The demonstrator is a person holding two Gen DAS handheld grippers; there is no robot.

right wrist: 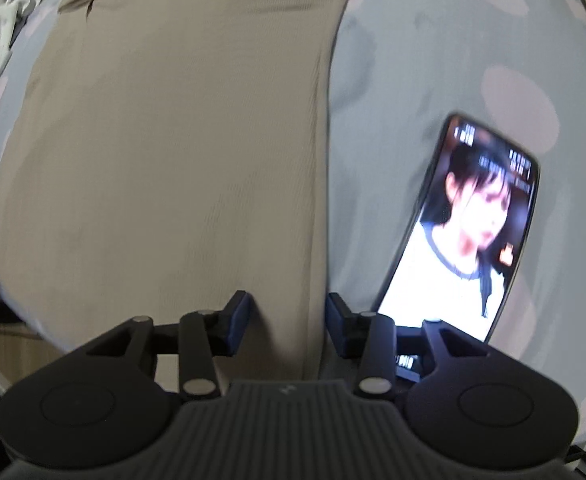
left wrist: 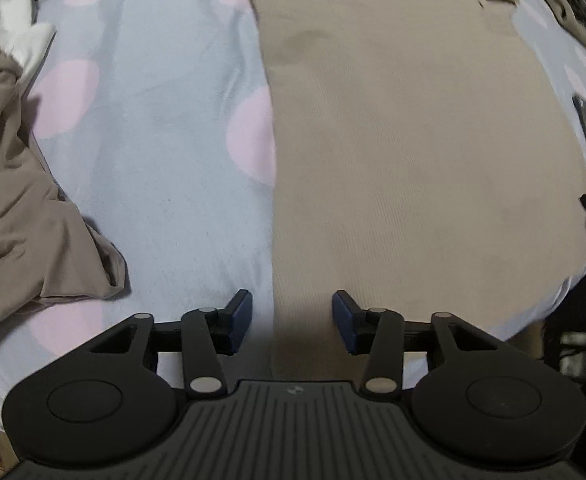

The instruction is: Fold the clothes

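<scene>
A flat, ribbed beige knit garment lies spread on a pale blue bedsheet with large pink dots, its long axis running away from both cameras. The left gripper points down over the garment's left long edge near the close end: that edge passes between the blue-padded fingers, one pad over bare sheet, the other over the knit. The jaws stand partly apart with nothing pinched; no pad visibly presses on cloth. The right gripper mirrors this at the opposite long edge, likewise partly spread and empty, the edge running up between its fingers.

So each hand is nearest its own side of the cloth, and the coming move likely turns on each catching its edge or near corner and carrying it along or across the long axis.

A lit smartphone rests on the sheet just beside the right gripper, clear of the garment's edge. A crumpled taupe cloth sits well apart to the left
</scene>
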